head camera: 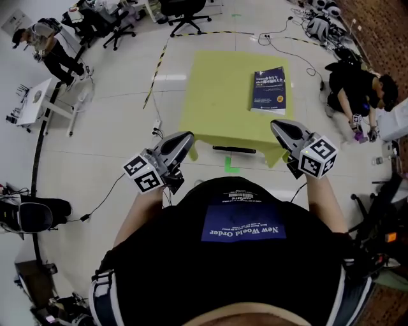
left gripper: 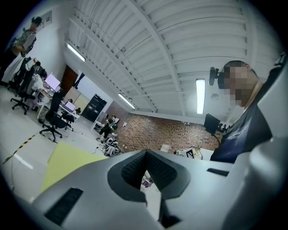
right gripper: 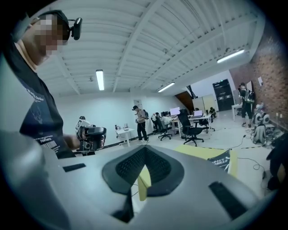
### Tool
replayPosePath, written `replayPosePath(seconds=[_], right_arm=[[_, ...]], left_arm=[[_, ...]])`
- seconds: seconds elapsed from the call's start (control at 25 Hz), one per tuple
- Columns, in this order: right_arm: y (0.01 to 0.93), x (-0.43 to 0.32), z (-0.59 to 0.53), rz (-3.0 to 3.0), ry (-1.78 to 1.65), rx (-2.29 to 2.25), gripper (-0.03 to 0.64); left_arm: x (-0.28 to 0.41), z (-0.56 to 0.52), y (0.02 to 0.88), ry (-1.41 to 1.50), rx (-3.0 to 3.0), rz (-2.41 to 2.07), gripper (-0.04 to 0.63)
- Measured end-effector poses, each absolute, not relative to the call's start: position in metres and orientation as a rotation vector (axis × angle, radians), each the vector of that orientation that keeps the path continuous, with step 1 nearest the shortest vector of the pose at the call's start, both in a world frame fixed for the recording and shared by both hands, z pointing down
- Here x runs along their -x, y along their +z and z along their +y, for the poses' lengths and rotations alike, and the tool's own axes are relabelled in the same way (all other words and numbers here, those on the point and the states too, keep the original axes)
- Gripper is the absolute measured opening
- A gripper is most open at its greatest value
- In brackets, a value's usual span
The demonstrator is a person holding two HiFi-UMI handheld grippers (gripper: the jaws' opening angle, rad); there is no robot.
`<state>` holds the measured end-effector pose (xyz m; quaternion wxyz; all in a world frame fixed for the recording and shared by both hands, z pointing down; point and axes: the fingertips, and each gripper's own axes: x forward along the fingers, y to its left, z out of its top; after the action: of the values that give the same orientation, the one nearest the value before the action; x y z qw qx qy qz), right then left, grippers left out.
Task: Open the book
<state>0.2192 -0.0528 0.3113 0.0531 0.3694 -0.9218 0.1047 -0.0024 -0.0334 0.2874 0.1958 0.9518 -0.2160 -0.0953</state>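
A closed blue book (head camera: 268,89) lies on the right far part of a low table with a yellow-green cloth (head camera: 217,95). Both grippers hang in front of my body, short of the table's near edge and apart from the book. The left gripper (head camera: 185,139) has its jaws together with nothing between them, as its own view shows (left gripper: 146,155). The right gripper (head camera: 277,126) is also shut and empty (right gripper: 145,152). In the right gripper view the book (right gripper: 220,160) sits on the table (right gripper: 198,150) beyond the jaws, to the right.
A person (head camera: 357,89) crouches on the floor right of the table, another (head camera: 48,44) stands at the far left. Office chairs (head camera: 188,13) stand behind the table. Cables and a black-yellow tape strip (head camera: 156,70) run across the floor. A small white table (head camera: 38,99) stands left.
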Motion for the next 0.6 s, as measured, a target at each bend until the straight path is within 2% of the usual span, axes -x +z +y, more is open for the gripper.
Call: replayPosePath(seconds=[0.6], right_arm=[[0.285,-0.152,-0.205,-2.655,0.329,-1.486,-0.014]], left_arm=[[0.071,-0.234,0.277,-0.251,-2.738,-0.231,-0.005]])
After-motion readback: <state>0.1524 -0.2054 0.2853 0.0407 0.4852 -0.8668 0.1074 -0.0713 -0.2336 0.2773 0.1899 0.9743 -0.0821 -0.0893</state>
